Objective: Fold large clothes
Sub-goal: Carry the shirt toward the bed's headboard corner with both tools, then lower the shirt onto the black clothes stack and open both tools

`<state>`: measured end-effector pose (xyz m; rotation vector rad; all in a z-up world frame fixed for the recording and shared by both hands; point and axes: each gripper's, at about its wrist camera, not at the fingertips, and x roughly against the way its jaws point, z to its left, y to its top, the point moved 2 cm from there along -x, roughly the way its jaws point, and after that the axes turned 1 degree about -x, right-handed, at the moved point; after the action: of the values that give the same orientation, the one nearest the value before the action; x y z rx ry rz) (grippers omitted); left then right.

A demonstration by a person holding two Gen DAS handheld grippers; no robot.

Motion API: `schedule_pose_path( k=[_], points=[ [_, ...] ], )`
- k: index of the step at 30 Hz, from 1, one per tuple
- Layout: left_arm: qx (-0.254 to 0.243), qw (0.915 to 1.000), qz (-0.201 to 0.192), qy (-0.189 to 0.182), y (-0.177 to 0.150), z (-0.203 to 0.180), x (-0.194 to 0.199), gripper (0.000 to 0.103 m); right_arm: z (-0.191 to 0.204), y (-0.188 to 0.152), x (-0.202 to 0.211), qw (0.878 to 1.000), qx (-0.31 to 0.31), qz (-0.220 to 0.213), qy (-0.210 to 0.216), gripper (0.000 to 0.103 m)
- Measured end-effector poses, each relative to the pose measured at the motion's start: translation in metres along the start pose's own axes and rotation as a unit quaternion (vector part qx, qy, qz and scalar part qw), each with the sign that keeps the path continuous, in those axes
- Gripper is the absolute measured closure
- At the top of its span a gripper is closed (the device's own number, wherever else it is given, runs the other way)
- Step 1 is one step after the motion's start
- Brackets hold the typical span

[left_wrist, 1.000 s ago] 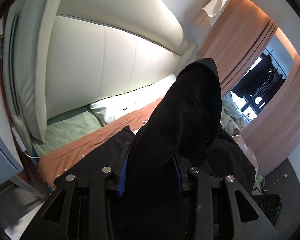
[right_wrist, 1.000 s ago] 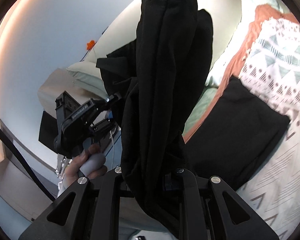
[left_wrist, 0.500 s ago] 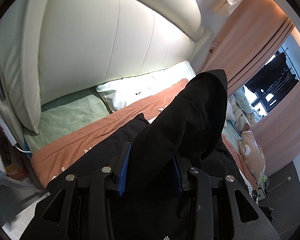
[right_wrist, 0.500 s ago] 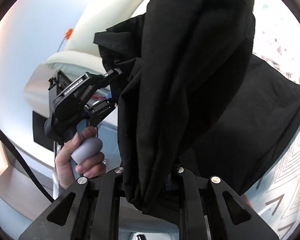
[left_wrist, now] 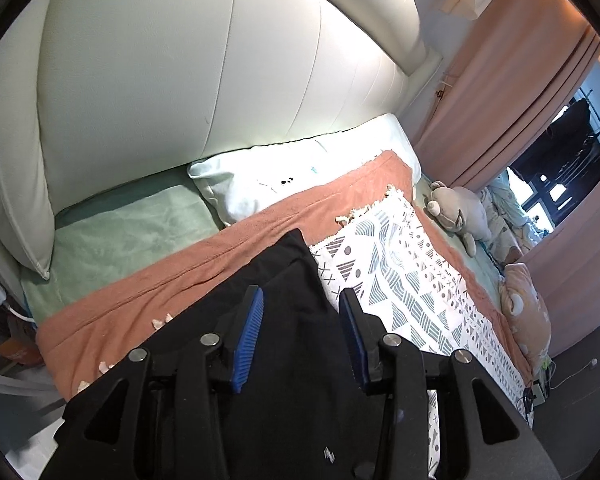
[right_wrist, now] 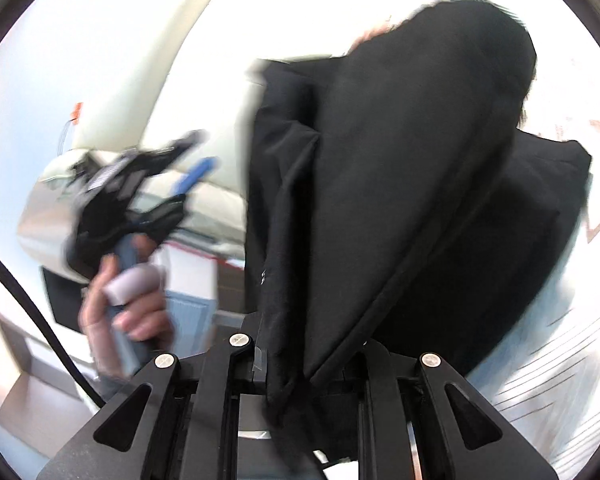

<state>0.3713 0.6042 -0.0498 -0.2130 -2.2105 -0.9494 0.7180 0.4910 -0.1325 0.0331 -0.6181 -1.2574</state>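
The bed (left_wrist: 112,240) fills the left wrist view, its padded headboard (left_wrist: 180,72) along the far edge. A green sheet (left_wrist: 132,236) and a white pillow (left_wrist: 292,176) lie at the head end. An orange blanket (left_wrist: 204,272) runs across the bed below them, and a patterned throw (left_wrist: 412,280) covers the side toward the curtain (left_wrist: 512,92). Two plush toys (left_wrist: 460,208) sit along that far side edge of the bed.

The black garment (left_wrist: 284,280) lies on the bed at the near edge, over the orange blanket and just beside the patterned throw, one corner reaching toward the pillow. In the right wrist view the garment (right_wrist: 400,180) also rises in a thick folded bundle straight ahead of the camera, with more of it spread flat on the bed behind.

The left tool (left_wrist: 302,328) hangs above the flat part of the garment with its blue pads (left_wrist: 250,332) spread apart and cloth showing between them; nothing is pinched. From the right wrist view this same tool (right_wrist: 156,184) appears blurred off to the left side, held in a hand (right_wrist: 124,300), its blue-lined fingers parted and clear of the cloth.

The right tool (right_wrist: 312,364) is clamped on the garment: the bundle runs down between its fingers and hides the tips.
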Motion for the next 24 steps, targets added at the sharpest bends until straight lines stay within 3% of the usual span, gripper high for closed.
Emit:
schedule_pose_path(
  k=[3,5,6,15,24],
  points=[
    [0.004,1.0,-0.005,-0.004,-0.016,0.009,0.014,0.057,-0.018,-0.011,-0.008,1.0,-0.022,0.004,-0.005,0.09],
    [0.005,0.9998,-0.017,0.002,-0.033,0.018,0.025,0.027,-0.029,-0.013,0.004,1.0,-0.024,0.005,0.006,0.09],
    [0.006,0.9997,-0.023,0.004,-0.042,0.022,0.031,0.023,-0.037,-0.015,0.018,1.0,-0.017,0.004,0.004,0.09],
    [0.032,0.9979,-0.041,0.038,-0.122,0.062,0.059,0.023,-0.029,-0.009,0.006,1.0,0.011,0.01,-0.016,0.09],
    [0.05,0.9952,-0.022,0.081,-0.177,0.081,0.051,0.023,-0.07,-0.027,0.029,0.999,-0.021,0.016,-0.027,0.086]
  ],
)
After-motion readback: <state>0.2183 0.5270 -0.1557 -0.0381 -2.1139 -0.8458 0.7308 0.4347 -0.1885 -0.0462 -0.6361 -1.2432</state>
